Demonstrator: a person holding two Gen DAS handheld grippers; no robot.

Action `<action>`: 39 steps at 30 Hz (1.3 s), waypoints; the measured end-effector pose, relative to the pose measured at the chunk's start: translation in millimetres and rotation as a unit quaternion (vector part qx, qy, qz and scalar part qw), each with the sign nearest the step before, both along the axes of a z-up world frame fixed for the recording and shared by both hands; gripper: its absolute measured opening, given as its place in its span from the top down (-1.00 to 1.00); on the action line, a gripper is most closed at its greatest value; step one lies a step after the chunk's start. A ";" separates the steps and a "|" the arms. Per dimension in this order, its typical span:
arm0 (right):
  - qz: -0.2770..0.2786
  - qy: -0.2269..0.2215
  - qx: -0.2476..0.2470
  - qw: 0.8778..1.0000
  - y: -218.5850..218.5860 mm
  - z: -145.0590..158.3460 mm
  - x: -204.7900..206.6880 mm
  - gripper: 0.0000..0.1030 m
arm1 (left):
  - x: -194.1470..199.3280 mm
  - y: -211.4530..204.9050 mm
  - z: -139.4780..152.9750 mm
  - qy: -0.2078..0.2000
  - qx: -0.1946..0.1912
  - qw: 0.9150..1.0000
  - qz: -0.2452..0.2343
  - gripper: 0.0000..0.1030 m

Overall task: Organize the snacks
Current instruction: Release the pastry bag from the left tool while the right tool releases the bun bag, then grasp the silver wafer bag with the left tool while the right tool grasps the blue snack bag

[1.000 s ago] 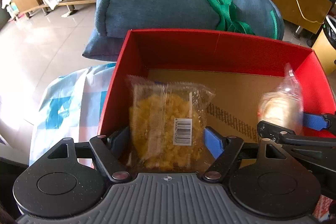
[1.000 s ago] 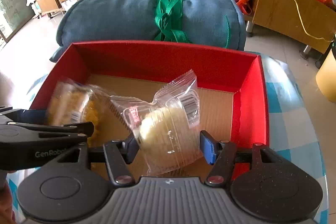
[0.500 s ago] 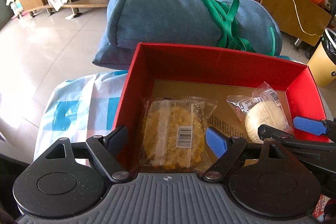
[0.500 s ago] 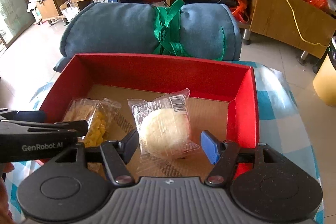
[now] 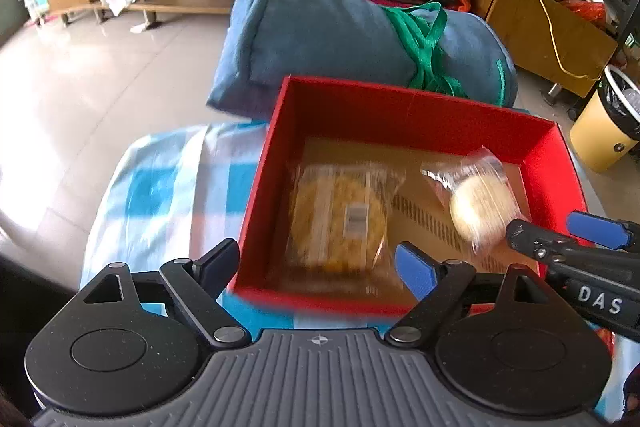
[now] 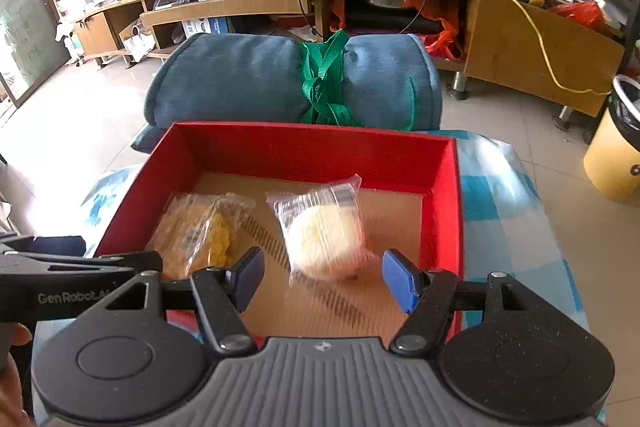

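A red box (image 5: 404, 105) (image 6: 312, 147) with a brown cardboard floor sits on a blue-and-white checked cloth. A clear packet of yellow snack (image 5: 340, 219) (image 6: 200, 231) lies on the left of its floor. A clear-wrapped round pale cake (image 5: 478, 207) (image 6: 324, 231) lies to its right. My left gripper (image 5: 316, 267) is open and empty, above the box's near wall. My right gripper (image 6: 323, 277) is open and empty, above the near part of the box; it also shows at the right edge of the left wrist view (image 5: 568, 243).
A rolled blue blanket (image 5: 352, 39) (image 6: 296, 83) tied with a green strap lies just behind the box. The checked cloth (image 5: 168, 195) (image 6: 504, 203) spreads on both sides. A yellow bin (image 6: 612, 155) stands on the floor at the right. Wooden shelving runs along the back.
Both grippers opened and let go of their packets, which now lie on the box floor. Both grippers have drawn back and up from the box.
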State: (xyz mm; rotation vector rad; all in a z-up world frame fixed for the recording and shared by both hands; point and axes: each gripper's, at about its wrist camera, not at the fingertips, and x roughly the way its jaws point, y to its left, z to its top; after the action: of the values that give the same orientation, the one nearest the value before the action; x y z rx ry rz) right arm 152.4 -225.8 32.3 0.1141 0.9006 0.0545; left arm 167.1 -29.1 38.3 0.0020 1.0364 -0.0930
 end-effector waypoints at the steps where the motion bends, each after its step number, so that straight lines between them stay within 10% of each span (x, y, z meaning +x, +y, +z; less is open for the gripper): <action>1: -0.005 0.000 0.000 1.000 0.0 1.5 -5.6 -0.18 | -6.0 3.1 -0.2 0.004 -0.005 1.000 0.002 -0.75; 26: -0.057 0.039 0.048 0.996 -15.6 -4.2 -167.1 -0.19 | -105.6 21.8 -71.3 0.136 -0.023 0.990 0.035 -0.78; 39: -0.091 0.104 0.087 0.987 1.6 -39.2 -194.8 -0.19 | -122.3 34.7 -69.9 0.134 -0.035 0.990 0.013 -0.25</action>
State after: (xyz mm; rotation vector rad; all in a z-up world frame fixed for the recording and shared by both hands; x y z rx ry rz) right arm -42.3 -224.1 -7.0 0.3709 1.0892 -0.0505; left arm 44.8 5.6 -31.6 -0.0899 1.3002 -0.1068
